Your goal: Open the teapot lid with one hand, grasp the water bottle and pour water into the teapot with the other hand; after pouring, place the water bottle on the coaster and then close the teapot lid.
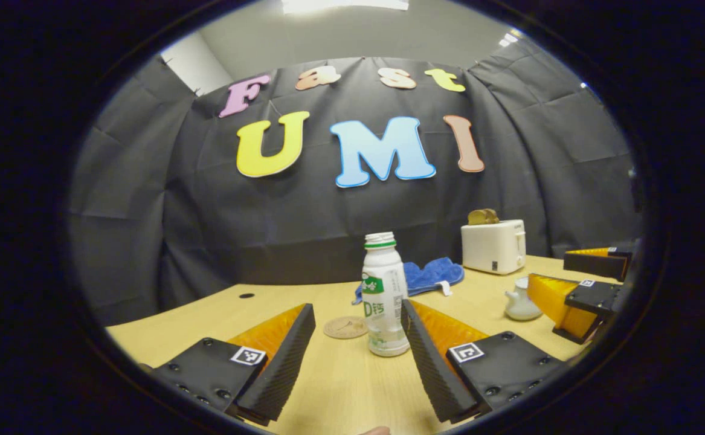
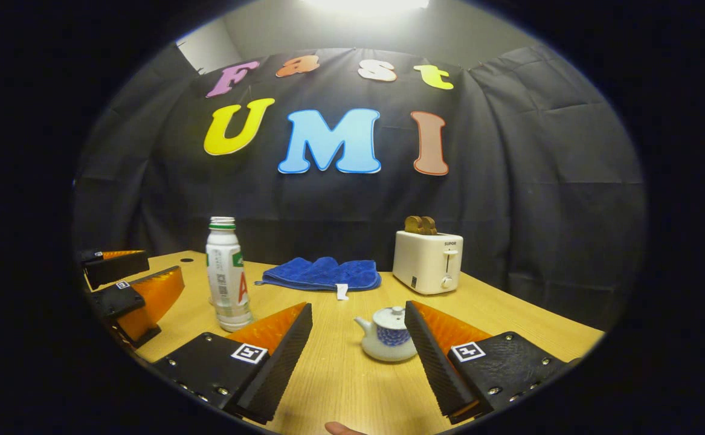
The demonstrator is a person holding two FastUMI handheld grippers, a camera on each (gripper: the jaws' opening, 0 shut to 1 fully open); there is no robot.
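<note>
Centrally in the left gripper view, the water bottle (image 1: 385,296) stands upright on the tabletop (image 1: 340,386), uncapped, just ahead of the left gripper (image 1: 358,362), whose fingers are spread apart with nothing between them. The round coaster (image 1: 345,327) lies flat just left of the bottle's base. At lower centre of the right gripper view sits the teapot (image 2: 387,342) with its lid (image 2: 394,313) on, just ahead of the right gripper (image 2: 358,359), whose fingers likewise stand wide apart and touch nothing. Behind the bottle and teapot lie a blue cloth (image 2: 322,273) and, to its right, a white toaster (image 2: 428,261) with bread in its slots.
</note>
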